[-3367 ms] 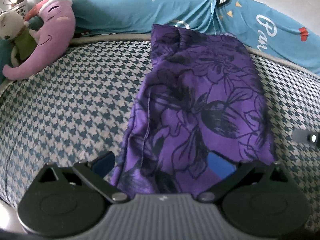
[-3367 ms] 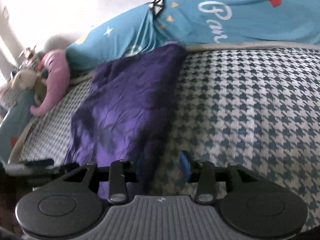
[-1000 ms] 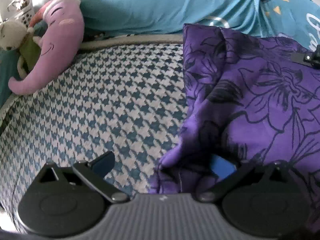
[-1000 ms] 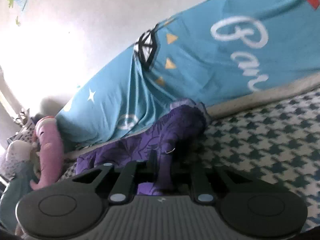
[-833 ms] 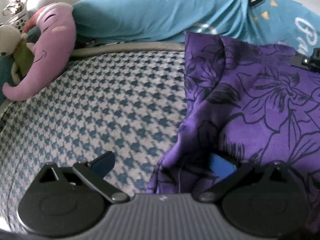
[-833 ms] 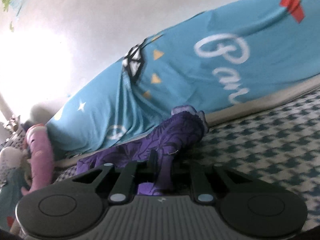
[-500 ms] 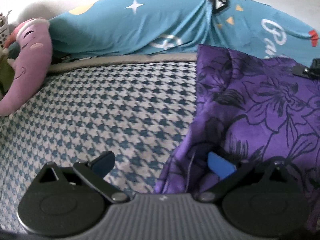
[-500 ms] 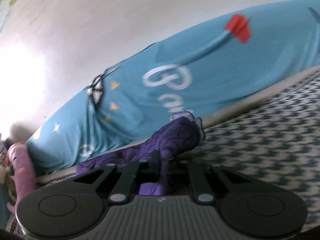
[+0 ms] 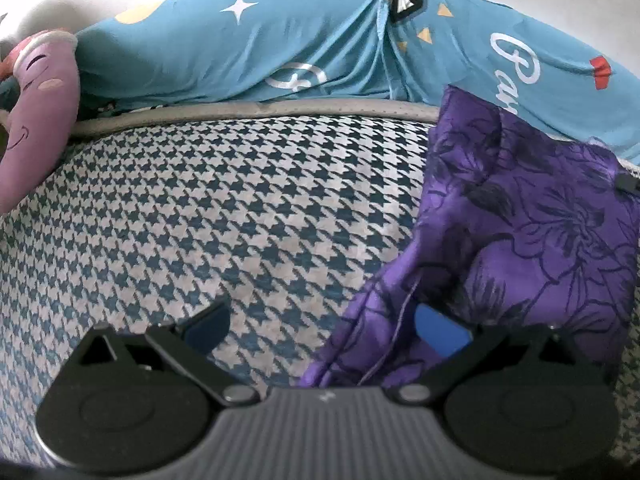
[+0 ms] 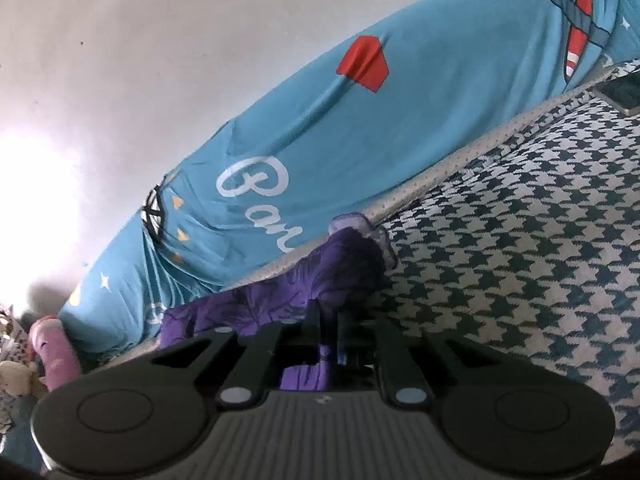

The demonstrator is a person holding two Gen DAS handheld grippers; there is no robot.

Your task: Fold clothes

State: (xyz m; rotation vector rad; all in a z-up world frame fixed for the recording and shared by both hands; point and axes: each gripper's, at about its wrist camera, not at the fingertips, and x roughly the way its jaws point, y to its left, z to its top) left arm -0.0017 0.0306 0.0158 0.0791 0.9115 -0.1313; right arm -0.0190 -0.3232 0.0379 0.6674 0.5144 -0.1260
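A purple garment with a dark flower print [image 9: 540,220] lies on the houndstooth mattress [image 9: 240,220], bunched at the right of the left wrist view. My left gripper [image 9: 324,324] is open above the garment's near left edge. Its right blue pad [image 9: 440,330] hovers over the cloth, and its left pad is over bare mattress. My right gripper [image 10: 328,328] pinches a fold of the purple garment [image 10: 320,276] between nearly closed fingers. Its jaws are opening slightly with the cloth still between them. The garment's frilled corner sticks up beyond the fingertips.
A blue quilt with white lettering [image 9: 280,48] [image 10: 360,128] runs along the wall behind the mattress's grey piped edge [image 9: 260,110]. A pink-purple plush toy [image 9: 36,120] lies at the far left. Bare mattress [image 10: 540,260] spreads to the right of the garment.
My right gripper has swung to the right with the pinched fold and rolled, so the quilt now slants. In the left wrist view the garment has slid toward the right edge.
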